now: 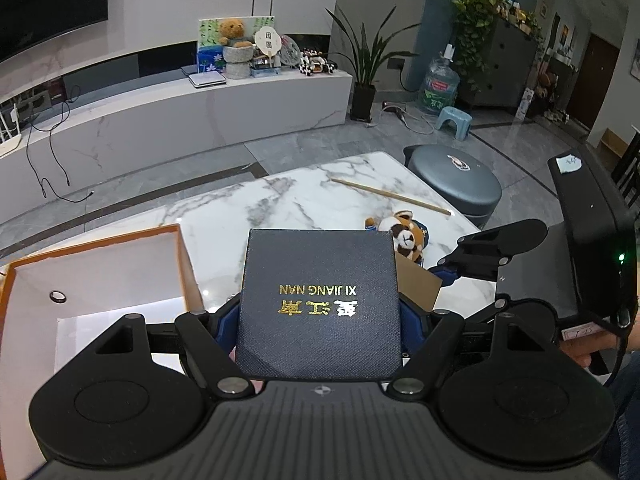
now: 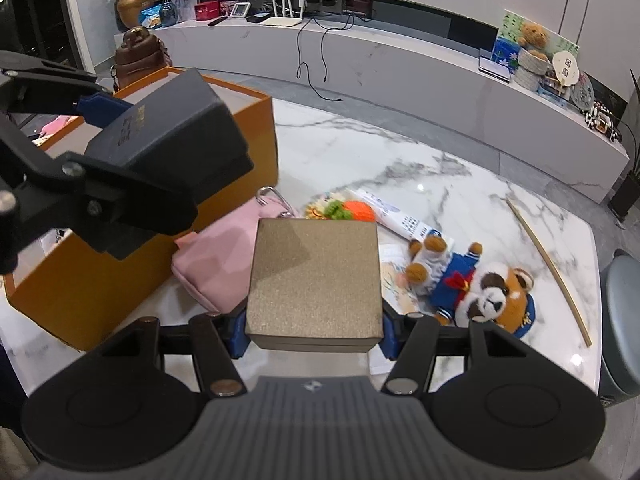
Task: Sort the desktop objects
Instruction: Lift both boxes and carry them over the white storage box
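My left gripper is shut on a dark blue box with gold lettering, held above the marble table beside the open orange storage box. The same blue box and left gripper show at the upper left of the right wrist view. My right gripper is shut on a tan-brown box, held over the table. A red panda plush in a blue sailor suit lies on the table to the right; it also shows in the left wrist view.
A pink pouch lies against the orange box. An orange knitted toy and papers lie behind the tan box. A wooden stick lies near the table's right edge. A grey stool stands beyond the table.
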A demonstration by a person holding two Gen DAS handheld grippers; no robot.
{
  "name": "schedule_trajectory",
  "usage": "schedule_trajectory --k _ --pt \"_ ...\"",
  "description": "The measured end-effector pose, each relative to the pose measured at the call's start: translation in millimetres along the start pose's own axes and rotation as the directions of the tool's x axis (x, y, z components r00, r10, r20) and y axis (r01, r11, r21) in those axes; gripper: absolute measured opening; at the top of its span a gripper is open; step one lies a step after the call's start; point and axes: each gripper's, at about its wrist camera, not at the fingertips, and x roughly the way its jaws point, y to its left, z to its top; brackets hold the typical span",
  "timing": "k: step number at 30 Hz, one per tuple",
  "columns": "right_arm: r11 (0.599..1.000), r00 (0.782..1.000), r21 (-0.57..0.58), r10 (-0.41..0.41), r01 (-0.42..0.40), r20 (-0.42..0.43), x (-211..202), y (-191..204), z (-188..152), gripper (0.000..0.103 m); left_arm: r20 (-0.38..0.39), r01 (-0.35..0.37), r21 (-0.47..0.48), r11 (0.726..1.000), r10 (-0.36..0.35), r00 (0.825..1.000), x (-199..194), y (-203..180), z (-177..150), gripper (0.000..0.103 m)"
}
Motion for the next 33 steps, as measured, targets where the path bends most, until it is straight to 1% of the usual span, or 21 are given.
schedule_trajectory --k 9,19,29,33 --pt "1.000 0.999 -0.013 0.017 -0.017 0.036 -6 16 15 0.061 0.042 -0.034 -0.062 0.997 0.037 0.998 -25 30 -2 0.088" --pt "0.996 0.993 -0.057 0.073 -0.068 0.095 -14 55 39 0.061 0.067 -0.093 -0.140 0.986 0.103 0.992 -54 67 -17 0.088" --pt "0.989 0.980 -0.104 0.124 -0.108 0.159 -16 102 63 0.061 0.069 -0.145 -0.219 0.965 0.164 0.984 -74 108 -30 0.088" --pt "0.987 0.977 -0.109 0.137 -0.120 0.166 -9 115 70 0.061 0.057 -0.163 -0.242 0.956 0.182 0.982 -78 120 -36 0.088"
